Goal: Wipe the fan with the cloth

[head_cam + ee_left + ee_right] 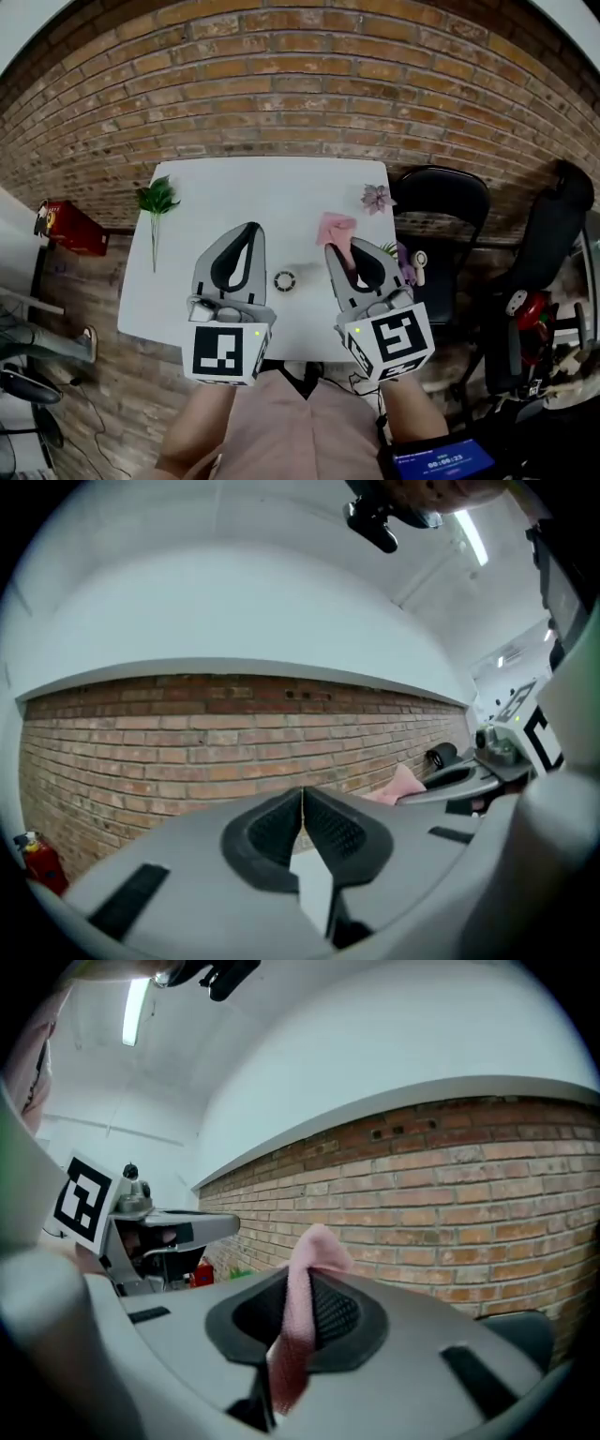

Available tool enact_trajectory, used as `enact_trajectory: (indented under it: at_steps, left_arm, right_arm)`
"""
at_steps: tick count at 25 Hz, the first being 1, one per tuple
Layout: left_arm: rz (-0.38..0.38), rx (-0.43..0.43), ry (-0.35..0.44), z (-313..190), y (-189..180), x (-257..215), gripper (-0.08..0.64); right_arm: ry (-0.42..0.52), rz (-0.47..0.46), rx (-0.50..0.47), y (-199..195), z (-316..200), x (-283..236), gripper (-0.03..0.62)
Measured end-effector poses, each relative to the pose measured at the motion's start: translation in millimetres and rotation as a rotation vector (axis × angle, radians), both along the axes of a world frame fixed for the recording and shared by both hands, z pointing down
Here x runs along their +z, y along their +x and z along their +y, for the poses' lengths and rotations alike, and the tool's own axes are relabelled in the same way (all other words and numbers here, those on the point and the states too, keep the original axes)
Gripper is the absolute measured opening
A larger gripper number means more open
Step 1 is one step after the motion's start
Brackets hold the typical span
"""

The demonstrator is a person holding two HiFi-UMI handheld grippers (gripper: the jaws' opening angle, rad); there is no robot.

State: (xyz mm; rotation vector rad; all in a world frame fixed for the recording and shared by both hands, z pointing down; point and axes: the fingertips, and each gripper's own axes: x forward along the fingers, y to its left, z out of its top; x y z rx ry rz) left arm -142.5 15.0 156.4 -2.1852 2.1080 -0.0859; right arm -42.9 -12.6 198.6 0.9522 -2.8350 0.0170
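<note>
**Head view.** Both grippers are raised side by side over the near half of the white square table [272, 192].
- The left gripper [251, 230] is closed and carries nothing.
- The right gripper [342, 255] is clamped on the pink fabric cloth [336, 228], which bunches above its tips.
- A purple-and-white item with a round white head [414, 262] sits at the table's right edge, partly behind the right gripper. It is probably the fan, but this cannot be confirmed.
- Also on the table are a small dark ring [284, 280] between the grippers, a green leafy sprig [157, 199] at the far left and a pink paper flower [377, 198] at the far right corner.
- A black chair [441, 202] stands just beside the right edge.

**Left gripper view.** The jaws meet along their full length with nothing between them. Beyond them are the red brick wall [187, 742] and a red fire extinguisher [37, 862] low at the left.

**Right gripper view.** The cloth is pinched between the pads. One end stands up over the tips and the other hangs down behind.

**Progress.** In my judgement the cloth is secured but nothing has been wiped, and the cloth is well apart from the presumed fan. Still to do are steadying the fan, bringing the cloth onto it and wiping.

**Clearance.** The table centre is largely bare and gives good working room. The presumed fan is close to the right edge and the chair, so a sideways push could send it off the table.
</note>
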Motion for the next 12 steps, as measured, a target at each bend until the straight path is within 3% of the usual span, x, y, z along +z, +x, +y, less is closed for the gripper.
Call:
enact_trajectory:
  at_steps: [3, 12]
  left_arm:
    - [-0.008, -0.012, 0.034, 12.2, 3.1, -13.0, 0.014]
    - [0.032, -0.041, 0.021, 25.2, 11.6, -16.3, 0.012]
  right_arm:
    - [0.02, -0.021, 0.015, 4.2, 5.9, -7.6, 0.043]
    - [0.03, -0.021, 0.005, 7.0, 15.2, -6.9, 0.037]
